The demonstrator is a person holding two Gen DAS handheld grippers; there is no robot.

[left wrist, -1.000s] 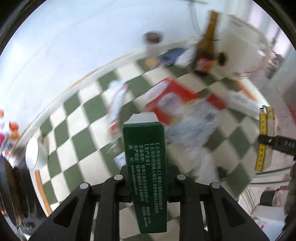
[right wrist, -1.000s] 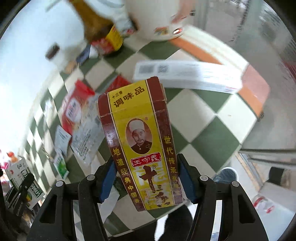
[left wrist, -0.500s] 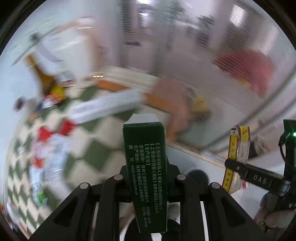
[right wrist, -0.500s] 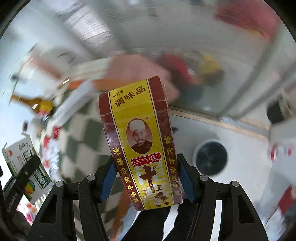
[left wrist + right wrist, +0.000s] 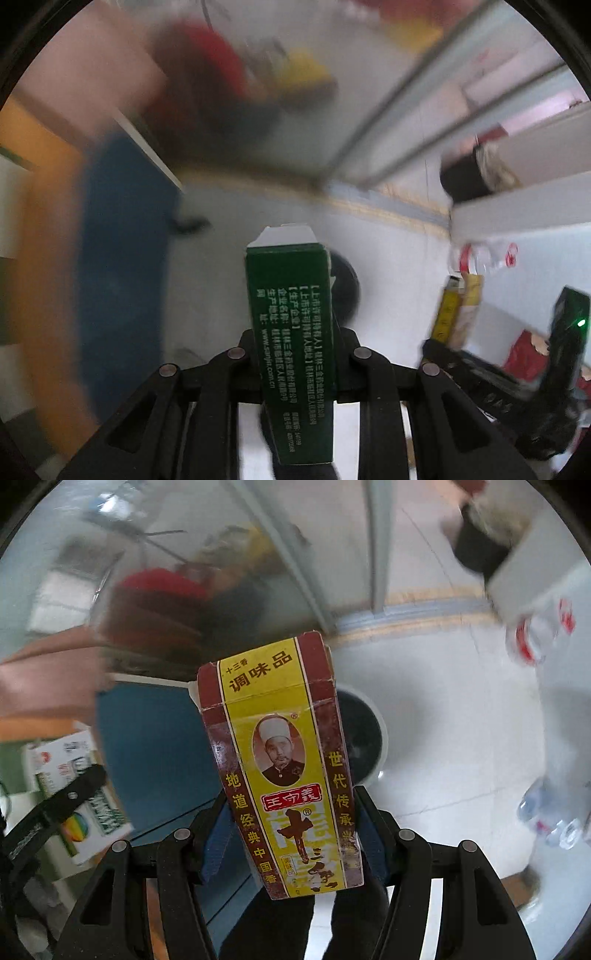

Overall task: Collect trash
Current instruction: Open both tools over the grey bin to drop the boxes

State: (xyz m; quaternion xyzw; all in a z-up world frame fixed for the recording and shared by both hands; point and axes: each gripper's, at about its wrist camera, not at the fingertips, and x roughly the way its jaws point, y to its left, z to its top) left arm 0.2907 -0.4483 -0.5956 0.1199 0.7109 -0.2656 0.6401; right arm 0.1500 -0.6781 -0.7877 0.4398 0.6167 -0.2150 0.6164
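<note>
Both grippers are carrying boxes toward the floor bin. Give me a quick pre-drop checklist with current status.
1. Left gripper clamped on green box: ok.
2. Right gripper clamped on yellow-and-red seasoning box: ok.
3. Dark round bin in sight on the white floor: ok, partly hidden behind each box.
4. Green box directly over the bin mouth: cannot tell, view blurred.
5. Seasoning box directly over the bin mouth: cannot tell.
6. Grippers apart from each other: ok.
</note>
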